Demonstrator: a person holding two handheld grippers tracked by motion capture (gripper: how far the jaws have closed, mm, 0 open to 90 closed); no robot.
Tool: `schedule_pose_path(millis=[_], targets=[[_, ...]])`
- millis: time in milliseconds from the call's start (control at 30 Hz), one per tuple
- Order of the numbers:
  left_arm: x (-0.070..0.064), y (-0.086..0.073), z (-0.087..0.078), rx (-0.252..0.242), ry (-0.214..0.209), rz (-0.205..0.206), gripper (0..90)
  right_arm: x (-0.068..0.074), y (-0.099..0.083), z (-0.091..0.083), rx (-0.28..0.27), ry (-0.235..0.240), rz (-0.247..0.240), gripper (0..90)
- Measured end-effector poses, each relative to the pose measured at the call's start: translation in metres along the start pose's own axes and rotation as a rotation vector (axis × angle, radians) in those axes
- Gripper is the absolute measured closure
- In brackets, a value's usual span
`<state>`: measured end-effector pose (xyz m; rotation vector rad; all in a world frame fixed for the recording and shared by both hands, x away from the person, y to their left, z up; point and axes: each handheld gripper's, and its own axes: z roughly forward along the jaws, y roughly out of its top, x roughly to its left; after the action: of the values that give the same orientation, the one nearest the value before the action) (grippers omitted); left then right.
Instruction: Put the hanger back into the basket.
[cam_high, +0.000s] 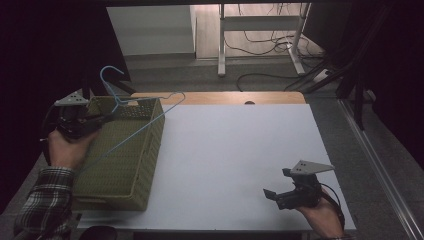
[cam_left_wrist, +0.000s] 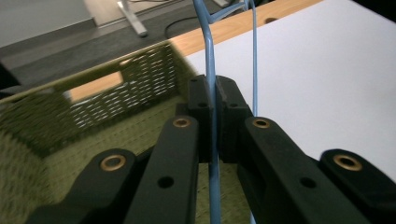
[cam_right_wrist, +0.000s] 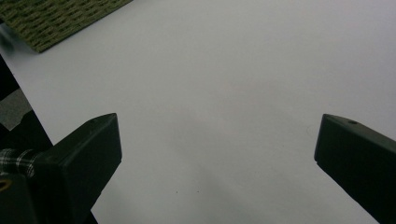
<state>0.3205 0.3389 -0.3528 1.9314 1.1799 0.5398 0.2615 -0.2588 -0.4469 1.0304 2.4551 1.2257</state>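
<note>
A blue wire hanger (cam_high: 134, 133) is held in the air over a green woven basket (cam_high: 125, 165) at the table's left side. My left gripper (cam_high: 109, 117) is shut on the hanger near its neck, with the hook pointing up and away. In the left gripper view the wire (cam_left_wrist: 211, 70) runs straight between the closed jaws of the left gripper (cam_left_wrist: 214, 93), above the basket's inside (cam_left_wrist: 116, 98). My right gripper (cam_high: 276, 182) hovers low over the white table near the front right. Its jaws stand wide apart with nothing between them, as the right gripper (cam_right_wrist: 217, 140) shows.
The white table top (cam_high: 240, 150) stretches from the basket to the right edge, with a wooden strip (cam_high: 225, 97) along its far side. A basket corner (cam_right_wrist: 56, 18) shows far off. Behind the table, desk legs (cam_high: 221, 45) and cables lie on the floor.
</note>
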Motion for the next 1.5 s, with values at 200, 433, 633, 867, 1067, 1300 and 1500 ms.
schedule_pose_path(millis=[200, 433, 633, 867, 1067, 1300, 1500], targets=[[0.017, -0.015, -0.002, -0.010, 0.041, -0.044, 87.2, -0.002, -0.002, 0.001, 0.006, -0.002, 0.002, 0.6], [0.033, -0.029, -0.006, -0.005, 0.098, -0.066, 87.2, -0.002, -0.003, 0.002, 0.012, -0.005, 0.002, 0.6], [0.047, -0.040, -0.008, -0.006, 0.128, -0.086, 87.2, -0.002, -0.004, 0.003, 0.020, -0.005, -0.001, 0.6], [0.055, -0.052, -0.005, 0.002, 0.143, -0.092, 87.2, -0.002, -0.005, 0.003, 0.028, -0.005, 0.005, 0.7], [0.056, -0.061, 0.008, 0.016, 0.132, -0.090, 87.2, -0.002, -0.005, 0.004, 0.030, -0.004, 0.004, 0.7], [0.060, -0.072, 0.018, 0.030, 0.124, -0.114, 87.2, -0.002, -0.006, 0.004, 0.034, -0.004, 0.009, 0.8], [0.061, -0.084, 0.029, 0.077, 0.138, -0.115, 87.1, -0.002, -0.006, 0.004, 0.034, -0.003, 0.004, 0.8]])
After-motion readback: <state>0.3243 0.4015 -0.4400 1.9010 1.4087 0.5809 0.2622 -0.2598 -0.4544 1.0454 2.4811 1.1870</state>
